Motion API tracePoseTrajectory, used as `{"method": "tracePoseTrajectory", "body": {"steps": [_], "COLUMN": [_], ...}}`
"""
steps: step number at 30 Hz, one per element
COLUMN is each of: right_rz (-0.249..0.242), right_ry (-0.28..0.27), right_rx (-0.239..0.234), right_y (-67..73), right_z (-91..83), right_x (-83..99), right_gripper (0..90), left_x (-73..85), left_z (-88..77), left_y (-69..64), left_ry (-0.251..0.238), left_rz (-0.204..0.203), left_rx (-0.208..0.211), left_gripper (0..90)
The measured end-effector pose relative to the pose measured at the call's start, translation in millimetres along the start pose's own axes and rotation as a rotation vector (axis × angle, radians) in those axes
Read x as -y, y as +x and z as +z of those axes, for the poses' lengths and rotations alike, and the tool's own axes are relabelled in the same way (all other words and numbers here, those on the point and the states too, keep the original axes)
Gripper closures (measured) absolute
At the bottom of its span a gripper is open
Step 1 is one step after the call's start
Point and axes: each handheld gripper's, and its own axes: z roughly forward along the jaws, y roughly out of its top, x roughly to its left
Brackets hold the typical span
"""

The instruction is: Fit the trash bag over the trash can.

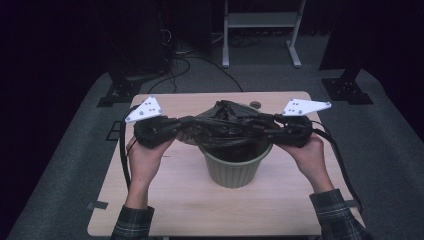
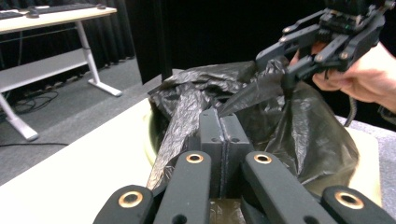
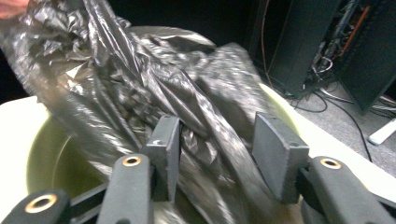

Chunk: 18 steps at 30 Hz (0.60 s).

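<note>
**Two grippers on a black bag over a green pot**

A green plastic pot point(image 1: 234, 170) stood near the middle of the tabletop point(image 1: 165, 210), slightly toward its far edge, and a crumpled black plastic bag point(image 1: 227, 122) lay bunched over its mouth, partly sunk inside.

The left gripper point(image 2: 223, 140) came at the bag from the pot's left side. In the left gripper view its two jaws stood pressed flat together, pad against pad, with a fold of the black film running down between and beside them; it was clamped on the bag's edge. In the high view the person's left hand point(image 1: 145, 155) held that gripper just left of the pot's rim.

The right gripper point(image 3: 215, 149) met the bag from the pot's right side. In its own view the jaws stood partly apart, with a clear gap between the two pads. Stretched, blurred film passed through that gap and touched the left-hand pad; the other pad stood free of it, so the bag was between the jaws but not pinched. The left gripper view showed that same gripper point(image 2: 285, 70) farther off, its fingertips against a drawn-out peak of the bag above the pot, with the right hand point(image 2: 359, 77) behind it.
</note>
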Motion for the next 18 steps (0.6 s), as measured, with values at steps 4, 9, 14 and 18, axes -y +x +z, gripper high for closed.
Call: {"method": "tracePoseTrajectory", "body": {"steps": [4, 9, 14, 18], "right_rz": [0.015, 0.046, 0.081, 0.1], "right_ry": [-0.021, -0.019, -0.045, -0.066], "right_rx": [0.005, -0.017, -0.031, -0.026], "right_y": [-5.4, -12.3, -19.7, -26.9], "right_z": [-6.1, -5.4, -4.6, -4.2], "right_x": [1.2, 4.1, 6.2, 5.1], "right_gripper": [78.1, 89.9, 89.9, 89.8], "left_x": [5.3, 9.8, 13.1, 16.2], "left_z": [-3.3, -0.4, 6.6, 18.3], "left_y": [4.7, 7.1, 13.3, 23.5], "left_ry": [-0.003, 0.006, 0.01, 0.012], "left_rz": [-0.015, -0.009, -0.003, -0.005], "left_rx": [-0.002, 0.012, 0.012, 0.016], "left_gripper": [89.7, 89.7, 89.6, 89.7]}}
